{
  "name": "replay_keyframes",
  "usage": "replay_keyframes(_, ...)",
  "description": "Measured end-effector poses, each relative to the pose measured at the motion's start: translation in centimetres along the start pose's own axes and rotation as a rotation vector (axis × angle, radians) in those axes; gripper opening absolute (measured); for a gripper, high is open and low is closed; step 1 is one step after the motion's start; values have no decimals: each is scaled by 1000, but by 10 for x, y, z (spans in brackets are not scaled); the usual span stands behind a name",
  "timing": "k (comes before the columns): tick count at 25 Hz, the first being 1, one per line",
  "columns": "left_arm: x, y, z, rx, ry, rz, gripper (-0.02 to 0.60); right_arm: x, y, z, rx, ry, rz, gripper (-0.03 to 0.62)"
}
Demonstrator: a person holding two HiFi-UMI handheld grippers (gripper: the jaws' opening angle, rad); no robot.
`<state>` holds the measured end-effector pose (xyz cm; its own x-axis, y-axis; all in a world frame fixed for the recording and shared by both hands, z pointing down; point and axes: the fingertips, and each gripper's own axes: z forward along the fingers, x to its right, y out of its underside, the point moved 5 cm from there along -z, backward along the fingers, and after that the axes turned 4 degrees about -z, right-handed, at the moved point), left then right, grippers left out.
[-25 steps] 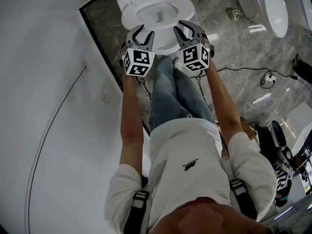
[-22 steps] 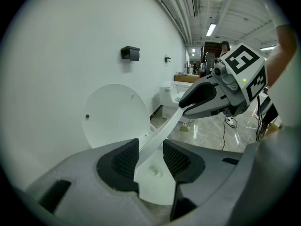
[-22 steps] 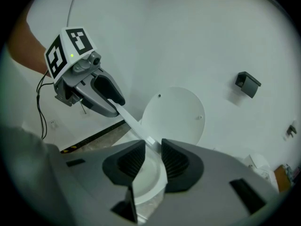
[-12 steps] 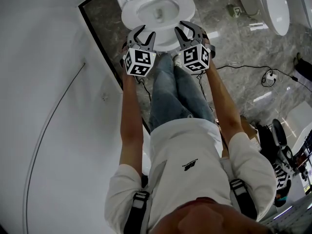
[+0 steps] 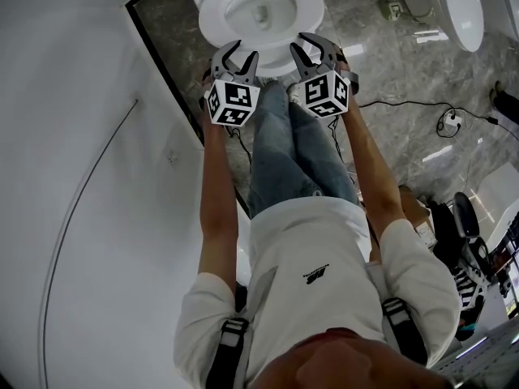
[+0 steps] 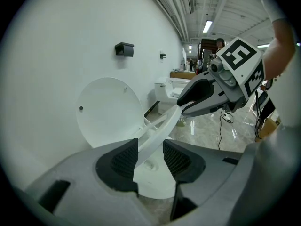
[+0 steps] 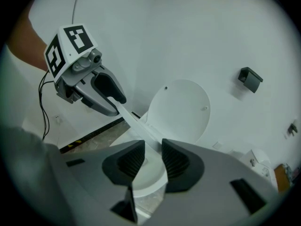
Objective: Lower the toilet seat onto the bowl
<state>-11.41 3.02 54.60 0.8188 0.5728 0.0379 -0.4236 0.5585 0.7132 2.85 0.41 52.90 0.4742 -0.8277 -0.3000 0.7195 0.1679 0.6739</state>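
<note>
Standing behind the person, in the head view I see the toilet at twelve o'clock on the grey stone floor point(image 5: 389, 71), its bowl point(image 5: 259, 10) uncovered. The toilet seat point(image 5: 306, 14) hangs over it. Both arms reach for its front rim, the left gripper point(image 5: 237, 55) at the seat's seven o'clock and the right gripper point(image 5: 312, 45) at its five o'clock. A cable point(image 5: 405, 113) trails at three o'clock.

In the left gripper view, the seat's front rim point(image 6: 157, 131) slants up between the ribbed pads toward one o'clock, where the right gripper point(image 6: 181, 103) bites it. These jaws are easing apart, pads against the rim. The lid point(image 6: 110, 109) stands upright at ten o'clock.

In the right gripper view, the rim point(image 7: 136, 121) slants toward eleven o'clock into the left gripper point(image 7: 120, 99). These jaws are opening too, with the rim caught between them, tilted above the bowl point(image 7: 148, 180).
</note>
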Motion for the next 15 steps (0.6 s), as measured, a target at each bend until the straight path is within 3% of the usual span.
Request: replay_keyframes(15, 20, 18, 4, -28, 31, 7, 176, -16, 21, -3, -44, -25, 5, 120)
